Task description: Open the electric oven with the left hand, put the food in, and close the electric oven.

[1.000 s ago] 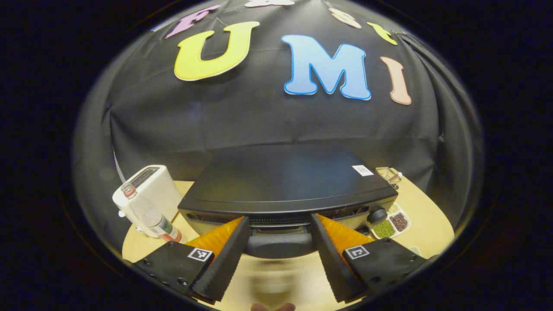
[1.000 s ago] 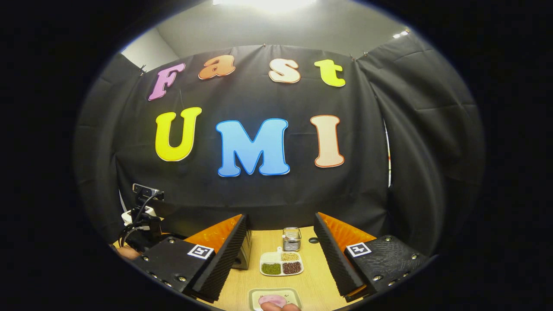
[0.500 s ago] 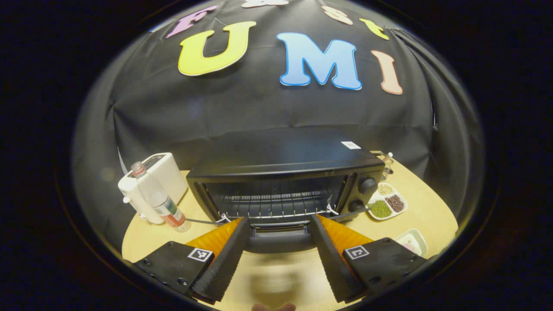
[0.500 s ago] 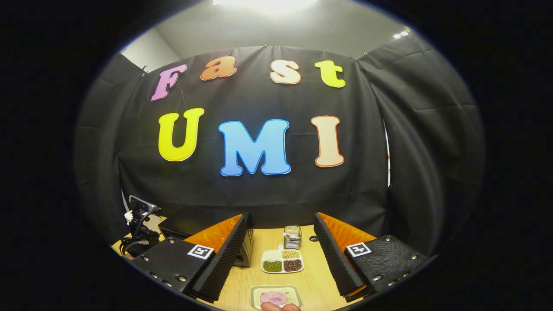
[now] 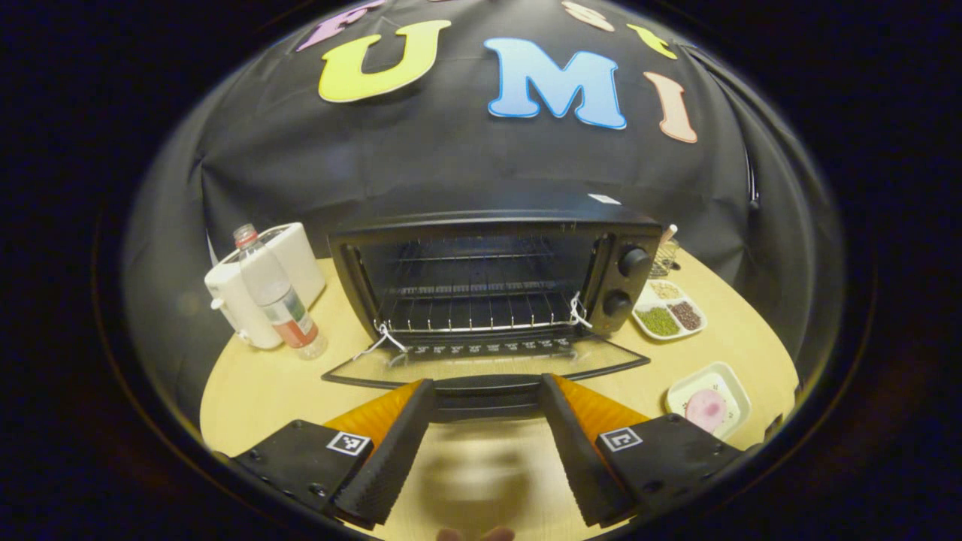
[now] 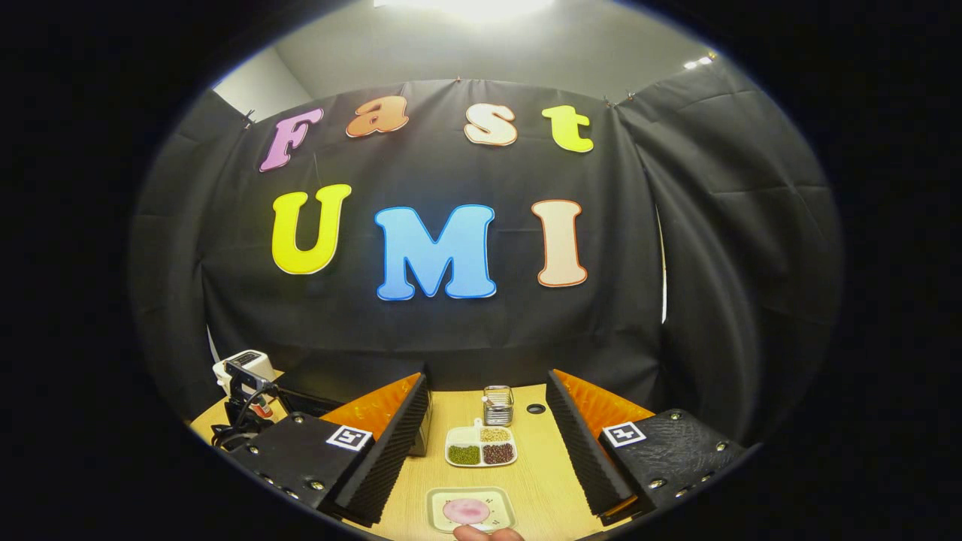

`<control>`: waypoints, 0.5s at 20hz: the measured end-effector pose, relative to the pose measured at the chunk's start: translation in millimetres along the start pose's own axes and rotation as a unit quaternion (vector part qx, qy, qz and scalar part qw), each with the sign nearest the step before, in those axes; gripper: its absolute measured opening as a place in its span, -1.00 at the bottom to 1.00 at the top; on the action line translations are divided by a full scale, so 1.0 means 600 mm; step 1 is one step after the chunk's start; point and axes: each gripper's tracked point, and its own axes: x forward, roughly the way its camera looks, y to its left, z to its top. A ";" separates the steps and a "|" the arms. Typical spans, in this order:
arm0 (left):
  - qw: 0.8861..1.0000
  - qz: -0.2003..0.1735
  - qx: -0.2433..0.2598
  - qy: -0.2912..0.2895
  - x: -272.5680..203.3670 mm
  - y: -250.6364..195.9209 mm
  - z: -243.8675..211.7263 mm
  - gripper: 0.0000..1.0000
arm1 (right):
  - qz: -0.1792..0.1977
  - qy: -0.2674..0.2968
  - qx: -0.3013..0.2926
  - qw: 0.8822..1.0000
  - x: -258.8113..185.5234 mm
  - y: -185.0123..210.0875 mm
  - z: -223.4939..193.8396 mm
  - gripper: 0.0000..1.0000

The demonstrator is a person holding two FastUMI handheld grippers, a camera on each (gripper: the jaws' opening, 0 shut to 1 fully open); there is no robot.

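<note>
I read the scene from the electric oven [image 5: 488, 278]. Left of it stand a white appliance [image 5: 263, 282] and a bottle [image 5: 276, 300]. Its door [image 5: 481, 364] lies fully down. The left gripper [image 5: 487, 443] has its fingers spread wide on either side of the door handle [image 5: 487, 398], not pressing it. To its right, the food [image 5: 705, 406] sits on a small tray [image 5: 740, 394] on the worktop [image 5: 255, 391]. The right gripper [image 6: 487, 451] hangs wide apart above that tray. I judge loading is due: lift the food over the door's front edge, onto the rack [image 5: 481, 315]. Open room lies between door and tray.
</note>
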 end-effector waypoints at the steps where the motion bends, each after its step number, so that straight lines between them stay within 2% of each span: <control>1: 1.000 -0.001 0.002 0.007 0.001 -0.001 -0.014 0.97 | 0.000 0.001 -0.001 1.000 -0.002 -0.001 -0.001 0.92; 4: 1.000 -0.002 0.005 0.024 0.007 -0.003 -0.045 0.89 | 0.001 0.011 0.000 1.000 -0.005 -0.003 -0.012 0.92; 6: 0.999 0.000 0.005 0.035 0.011 0.002 -0.065 0.90 | 0.002 0.017 0.004 1.000 -0.006 -0.005 -0.019 0.92; 7: 0.999 0.001 0.006 0.037 0.012 0.006 -0.073 0.97 | 0.002 0.021 0.005 1.000 -0.006 -0.007 -0.022 0.92; 10: 1.000 -0.005 -0.006 0.018 0.007 0.013 -0.053 0.90 | 0.005 0.034 0.012 0.999 -0.005 -0.014 -0.036 0.92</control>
